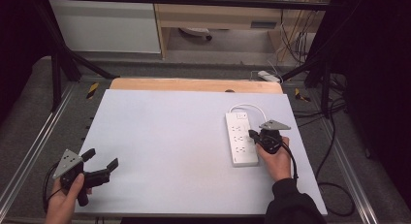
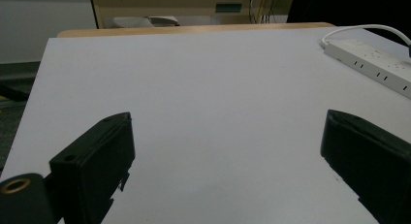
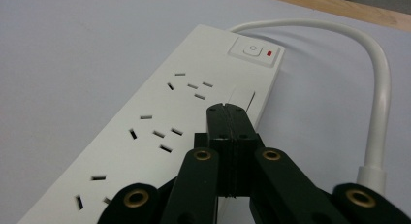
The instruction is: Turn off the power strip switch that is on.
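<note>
A white power strip (image 1: 241, 138) lies lengthwise at the right of the pale table top (image 1: 165, 136), its white cord (image 1: 247, 107) looping off the far end. The strip (image 3: 165, 122) has several socket groups and a rocker switch (image 3: 256, 52) with a red mark. My right gripper (image 1: 253, 135) is shut with nothing between its jaws, and its tip (image 3: 227, 110) hovers at the strip's right edge. My left gripper (image 1: 102, 158) is held at the near left corner, jaws wide open over bare table (image 2: 213, 112), with the strip (image 2: 373, 64) far off to its right.
A wooden board edge (image 1: 194, 84) runs along the table's far side. Black frame struts (image 1: 58, 64) stand at the back corners. Cables (image 1: 334, 185) and another white power strip (image 1: 269, 76) lie on the floor to the right and behind.
</note>
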Demonstrator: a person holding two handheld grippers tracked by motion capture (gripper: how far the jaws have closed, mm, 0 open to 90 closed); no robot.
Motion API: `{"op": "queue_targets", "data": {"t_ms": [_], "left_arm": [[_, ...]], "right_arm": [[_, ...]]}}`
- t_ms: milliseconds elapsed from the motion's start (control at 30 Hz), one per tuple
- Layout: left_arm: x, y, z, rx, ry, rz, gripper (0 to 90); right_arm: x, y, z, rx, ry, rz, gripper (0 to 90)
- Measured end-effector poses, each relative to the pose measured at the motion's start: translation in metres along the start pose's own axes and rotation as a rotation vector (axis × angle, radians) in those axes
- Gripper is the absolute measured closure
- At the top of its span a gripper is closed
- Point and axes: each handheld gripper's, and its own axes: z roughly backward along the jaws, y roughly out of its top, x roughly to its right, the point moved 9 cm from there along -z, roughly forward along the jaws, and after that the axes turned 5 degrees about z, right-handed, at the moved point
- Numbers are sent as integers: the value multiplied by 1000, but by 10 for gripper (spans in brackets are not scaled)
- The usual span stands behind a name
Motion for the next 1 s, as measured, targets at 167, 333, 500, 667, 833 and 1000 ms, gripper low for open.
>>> {"op": "queue_targets", "data": {"t_ms": [167, 333, 500, 667, 833, 1000], "left_arm": [[1, 0, 0, 1, -2, -2, 52], [1, 0, 0, 0, -4, -4, 52], [2, 0, 0, 1, -5, -7, 52], [2, 0, 0, 1, -6, -7, 52], [2, 0, 0, 0, -6, -10, 52], [2, 0, 0, 0, -7, -12, 52]], "right_arm": [[-4, -2, 1, -12, 3, 16, 900], [-5, -5, 2, -22, 6, 14, 900], [-7, -7, 1, -30, 9, 14, 900], [-7, -8, 1, -35, 11, 19, 900], [-7, -10, 1, -42, 11, 17, 900], [-8, -10, 2, -40, 6, 23, 900]]}}
